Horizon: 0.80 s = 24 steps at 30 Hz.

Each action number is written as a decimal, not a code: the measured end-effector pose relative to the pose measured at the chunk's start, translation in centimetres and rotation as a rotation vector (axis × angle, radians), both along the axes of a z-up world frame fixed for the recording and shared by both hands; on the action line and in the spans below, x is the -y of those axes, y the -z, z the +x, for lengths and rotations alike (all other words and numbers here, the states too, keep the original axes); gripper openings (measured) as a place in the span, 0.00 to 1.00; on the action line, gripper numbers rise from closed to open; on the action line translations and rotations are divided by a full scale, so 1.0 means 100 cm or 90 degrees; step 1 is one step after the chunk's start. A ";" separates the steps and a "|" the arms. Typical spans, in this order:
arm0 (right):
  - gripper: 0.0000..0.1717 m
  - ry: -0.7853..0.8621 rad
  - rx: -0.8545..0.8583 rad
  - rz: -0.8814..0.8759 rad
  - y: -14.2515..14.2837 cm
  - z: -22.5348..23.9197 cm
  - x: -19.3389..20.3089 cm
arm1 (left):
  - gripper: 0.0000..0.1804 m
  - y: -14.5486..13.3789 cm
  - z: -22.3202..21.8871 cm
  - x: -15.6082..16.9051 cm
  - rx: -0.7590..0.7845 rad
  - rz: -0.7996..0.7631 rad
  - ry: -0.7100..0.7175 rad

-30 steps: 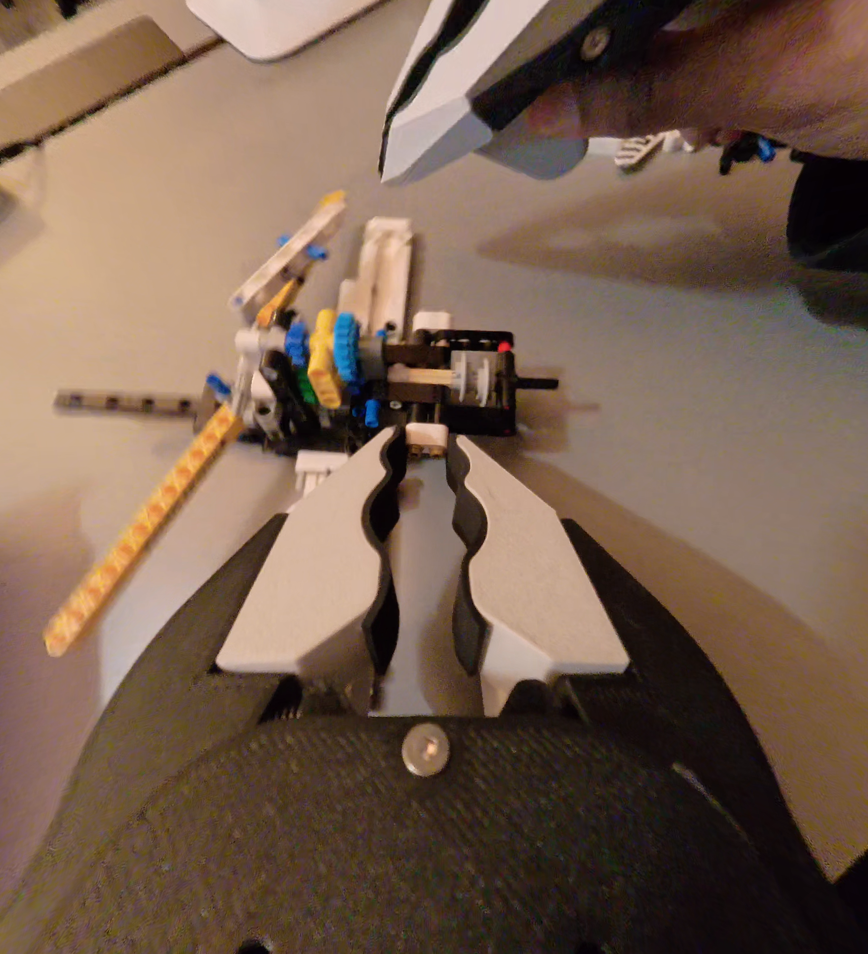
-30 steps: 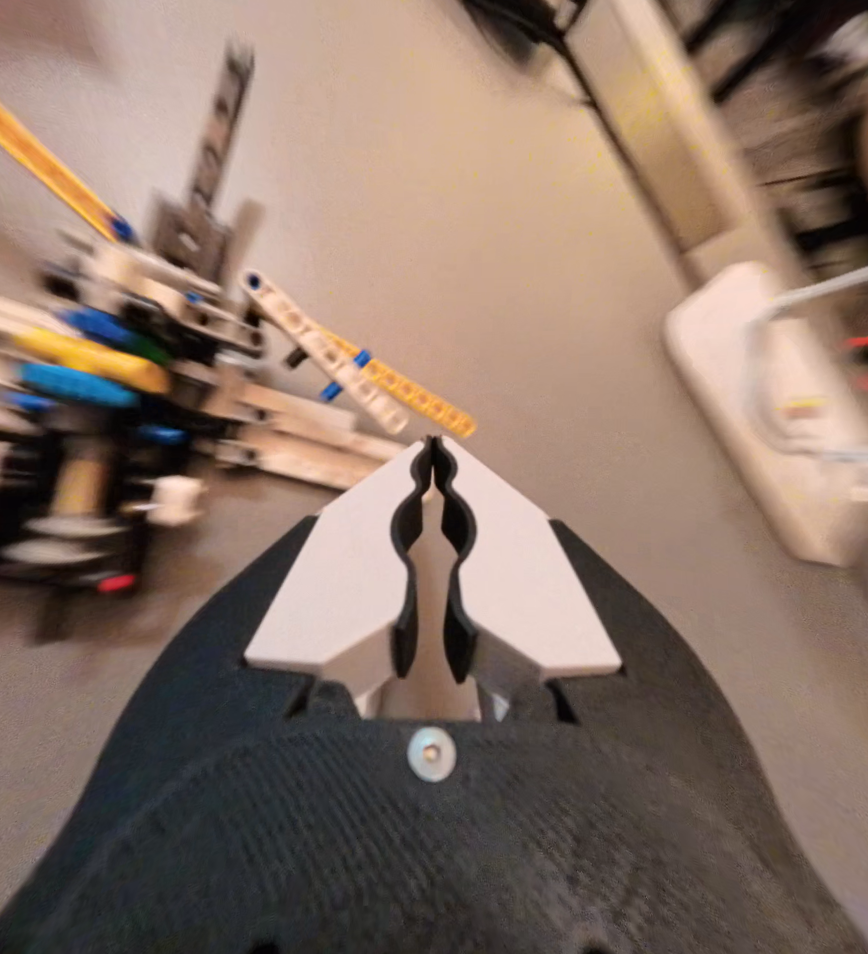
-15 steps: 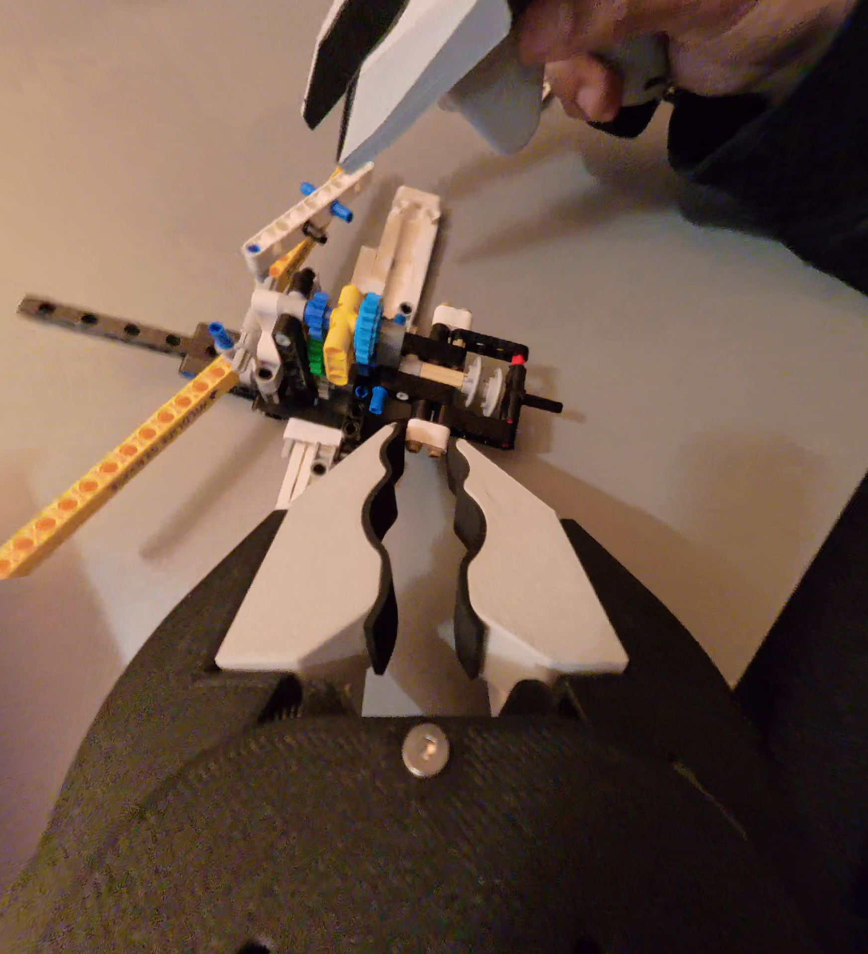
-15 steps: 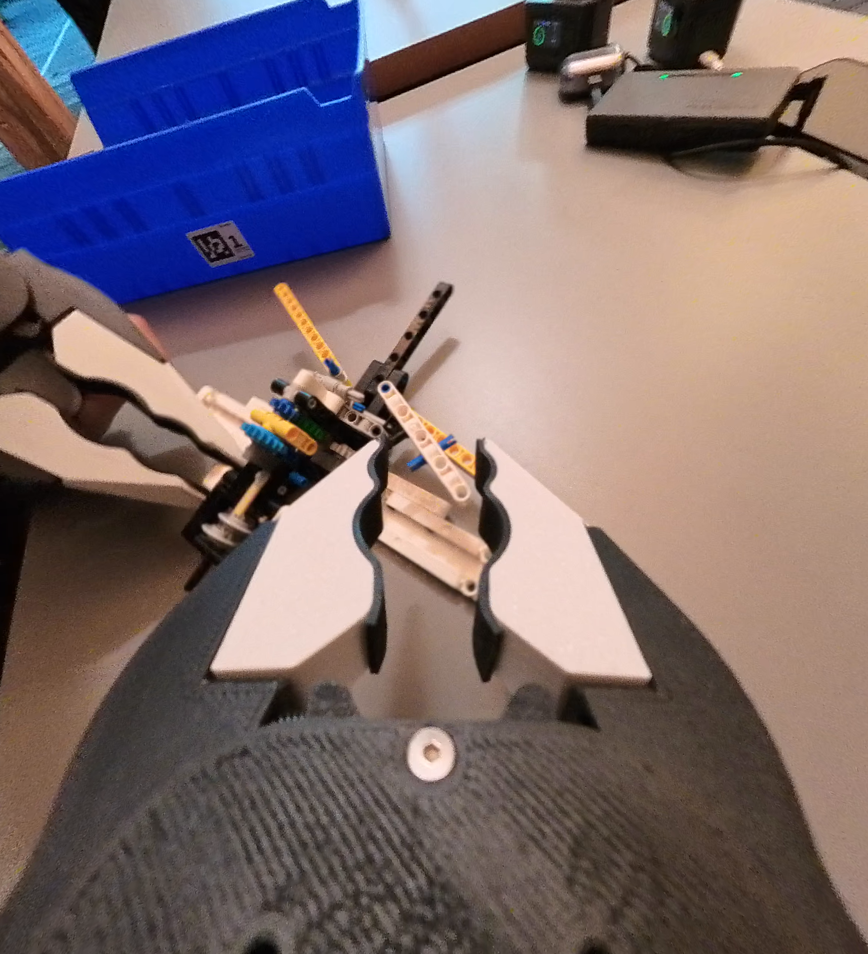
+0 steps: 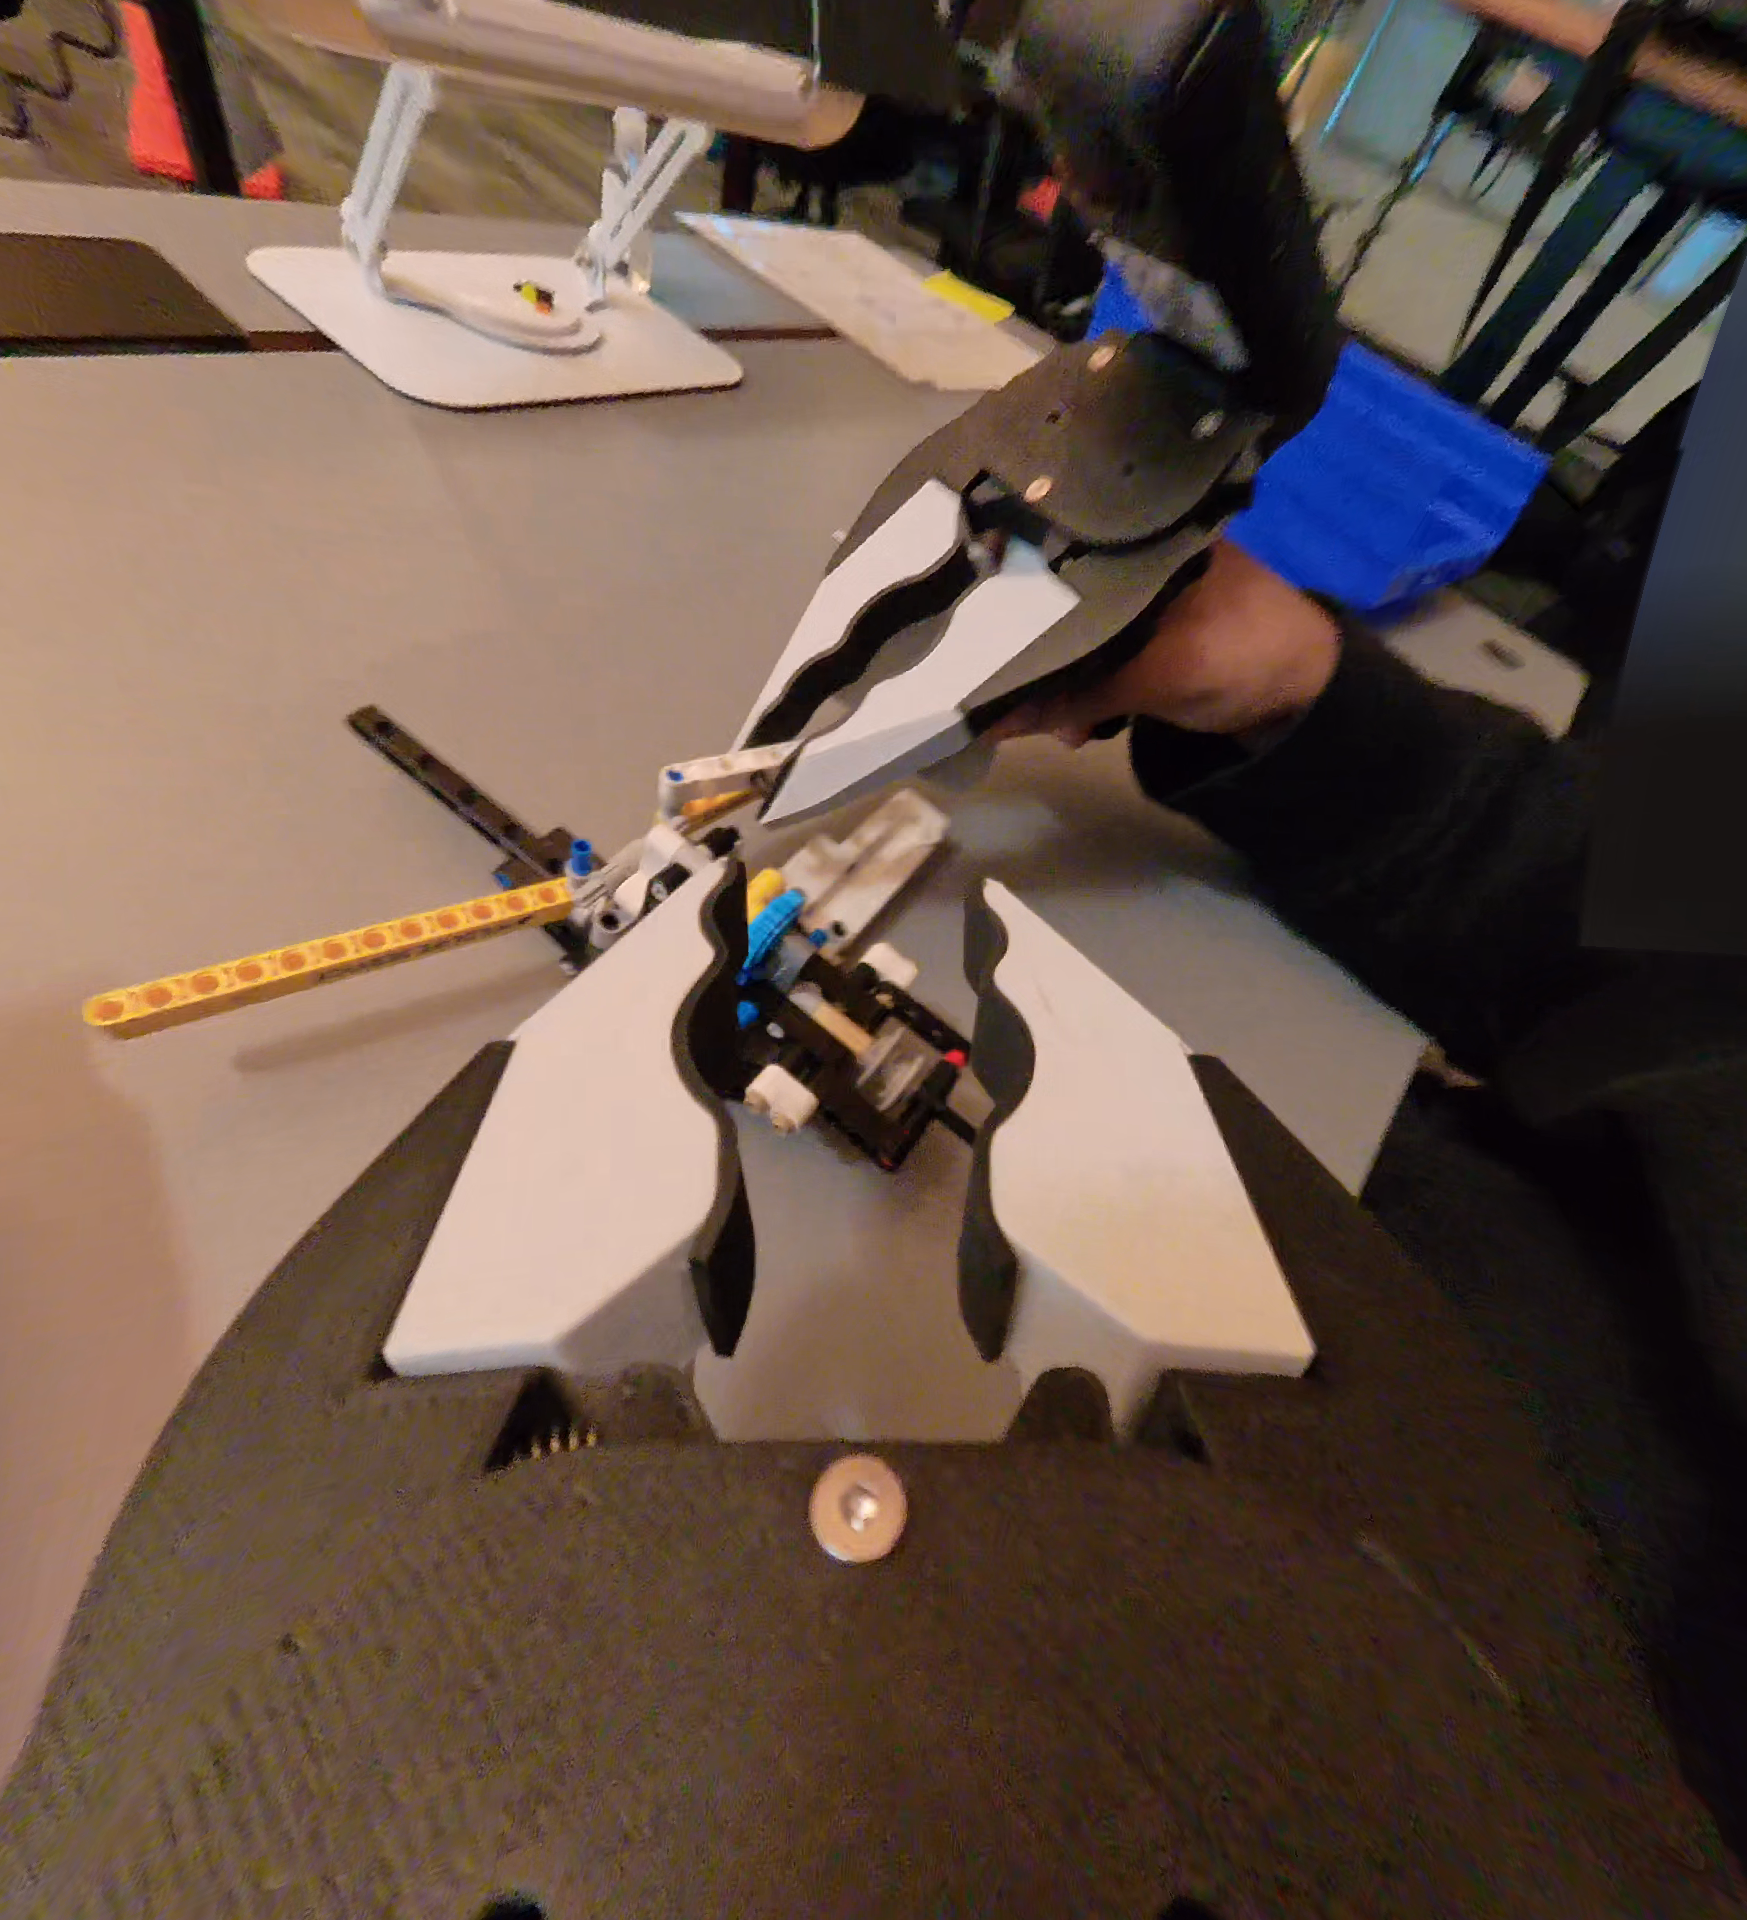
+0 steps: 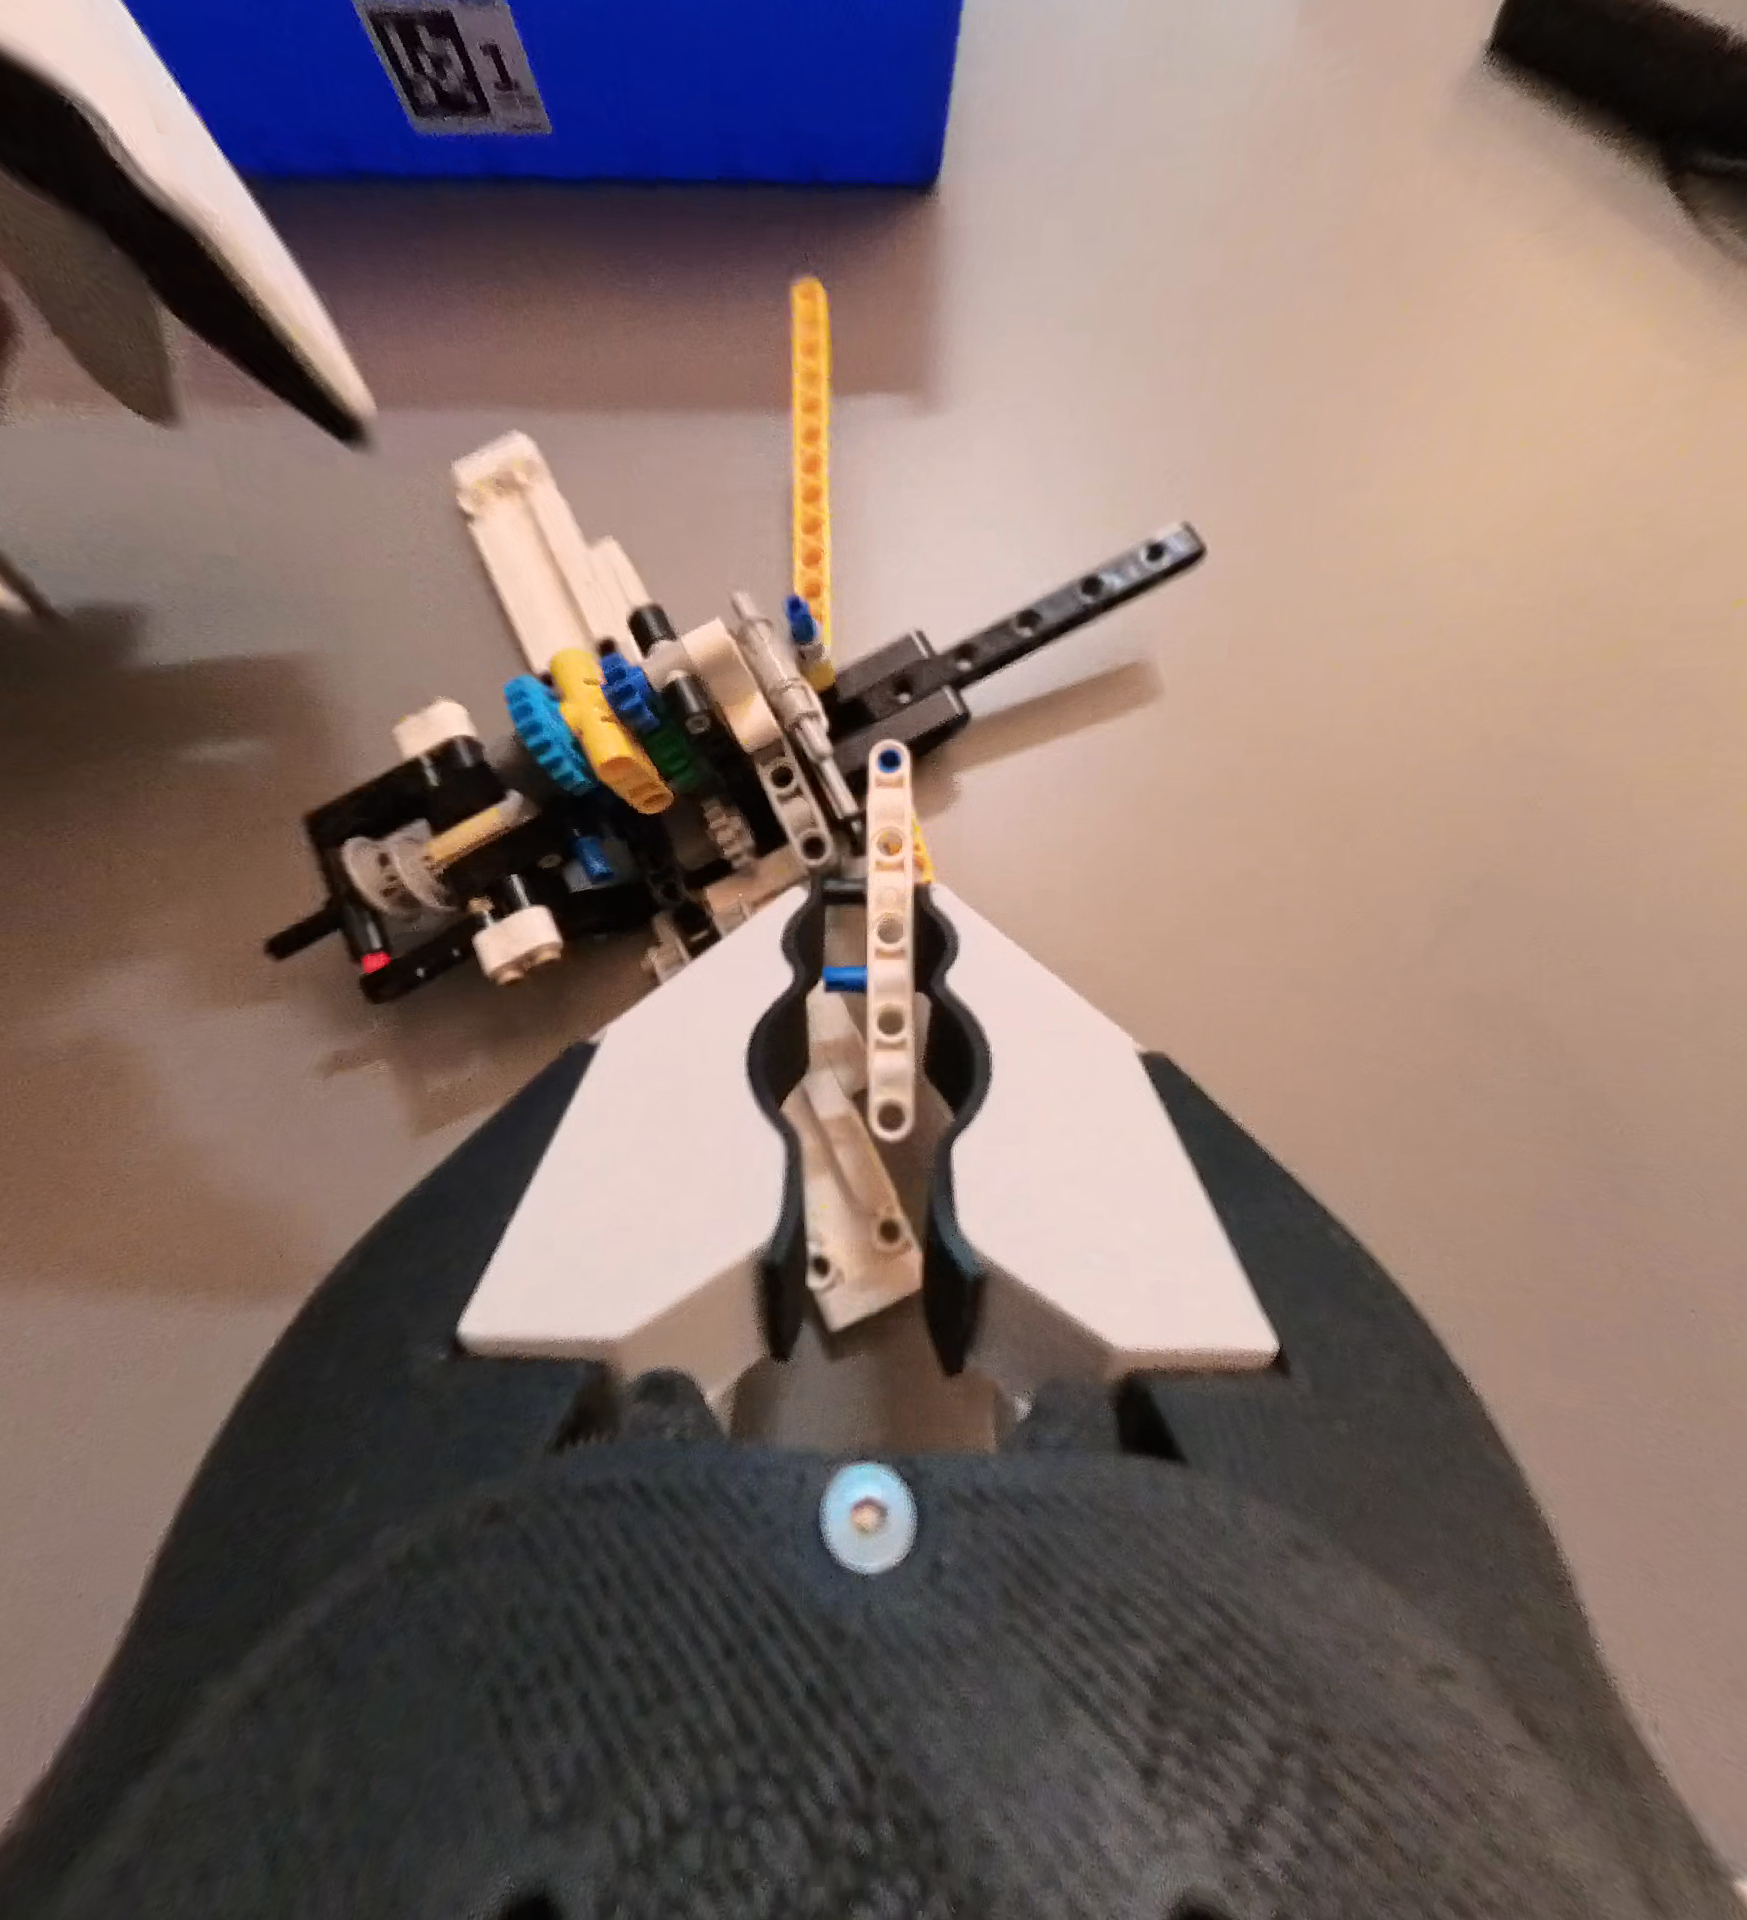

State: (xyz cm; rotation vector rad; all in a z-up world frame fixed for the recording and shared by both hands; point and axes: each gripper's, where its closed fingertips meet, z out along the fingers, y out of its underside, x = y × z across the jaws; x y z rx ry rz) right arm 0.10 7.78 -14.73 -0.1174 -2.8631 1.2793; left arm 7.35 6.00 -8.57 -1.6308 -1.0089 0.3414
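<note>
A toy-brick model (image 5: pixel 848 1049) with a black frame, blue and yellow gears, a long yellow beam (image 5: pixel 329 951) and a black beam (image 5: pixel 453 779) lies on the grey table (image 5: pixel 225 582). My left gripper (image 5: pixel 853 883) is open; the black frame lies between its fingers, untouched by the right one. My right gripper (image 6: pixel 871 904) is shut on the model's white holed beam (image 6: pixel 890 935), which sticks up from the model (image 6: pixel 578 790). The left wrist view shows its tips (image 5: pixel 770 790) pinching that beam (image 5: pixel 718 769).
A blue bin (image 6: pixel 640 83) stands beyond the model and shows at the right in the left wrist view (image 5: pixel 1368 509). A white stand (image 5: pixel 495 332) and papers (image 5: pixel 848 281) sit at the far side. The table edge (image 5: pixel 1368 1091) runs close on the right. A dark device (image 6: pixel 1679 83) lies far right. The left gripper's tips are roughly 10 cm from the right gripper's. Both grippers' tips are roughly 35 cm from the dark device (image 6: pixel 1679 83).
My left gripper has opened and let go of the small white piece on the model's side. My right gripper came down and closed on the white beam.
</note>
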 end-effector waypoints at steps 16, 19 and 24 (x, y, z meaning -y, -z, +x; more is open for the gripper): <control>0.26 0.006 0.106 -0.103 -0.039 0.018 -0.022 | 0.33 0.053 -0.051 -0.030 0.032 -0.307 0.032; 0.25 0.004 0.115 -0.031 -0.018 0.014 -0.013 | 0.33 0.058 -0.053 -0.031 0.045 -0.284 0.038; 0.05 -0.011 0.105 0.006 -0.003 0.015 -0.005 | 0.30 0.056 -0.055 -0.031 0.032 -0.243 0.041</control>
